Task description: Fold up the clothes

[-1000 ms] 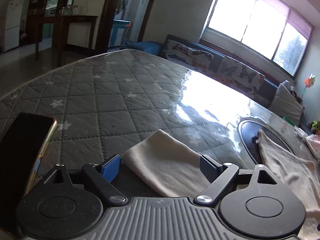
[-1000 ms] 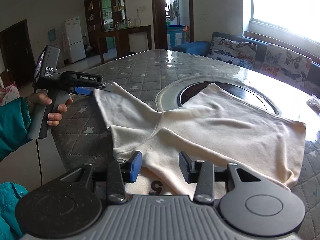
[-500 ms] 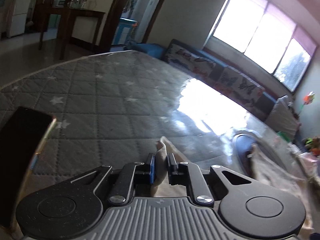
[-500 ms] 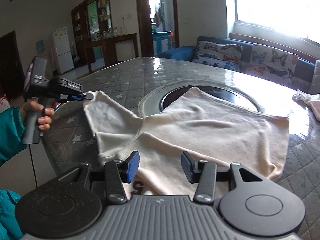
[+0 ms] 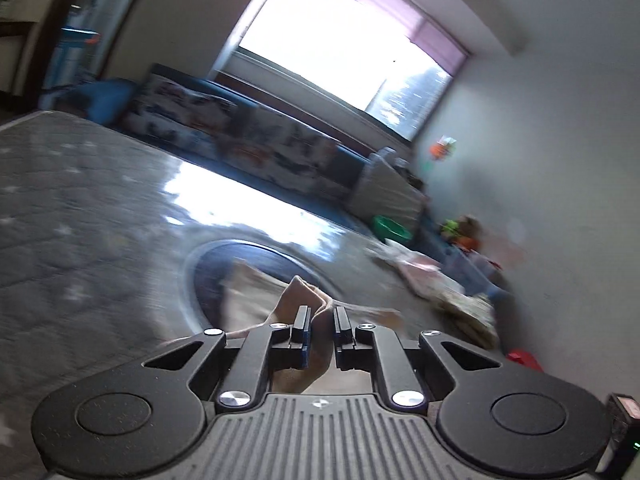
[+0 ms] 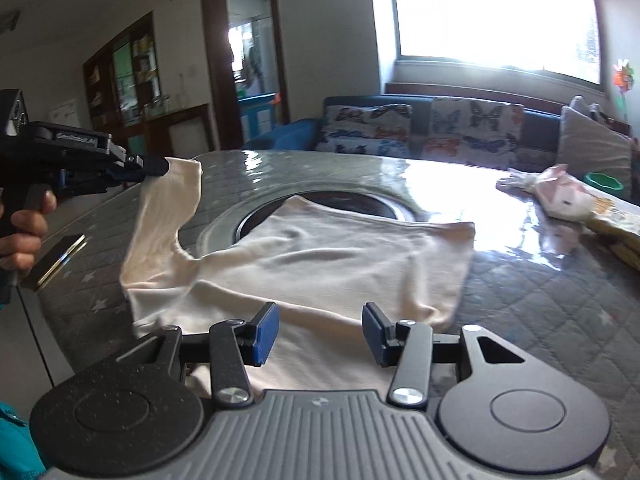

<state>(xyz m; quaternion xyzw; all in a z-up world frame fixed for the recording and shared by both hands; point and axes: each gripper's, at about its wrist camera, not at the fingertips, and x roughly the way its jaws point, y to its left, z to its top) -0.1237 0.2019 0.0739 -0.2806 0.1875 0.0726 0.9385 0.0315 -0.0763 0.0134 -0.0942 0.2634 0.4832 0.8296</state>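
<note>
Lifted since before, one sleeve (image 6: 168, 200) pinched by left gripper (image 5: 320, 320); possibly creased.

Blurred lettering, perhaps "GenRobot.AI", runs along the left hand-held gripper (image 6: 160, 166).

Cream garment (image 6: 320, 264), plain, soft knit: spread mostly flat on the quilted star-print table cover, body laid partly over the dark round inset at the table's centre. Light wrinkles across the body. Left sleeve (image 6: 168, 200) is lifted clear of the surface, its cuff raised at far left, fabric hanging in a slack curve back to the shoulder.
</note>
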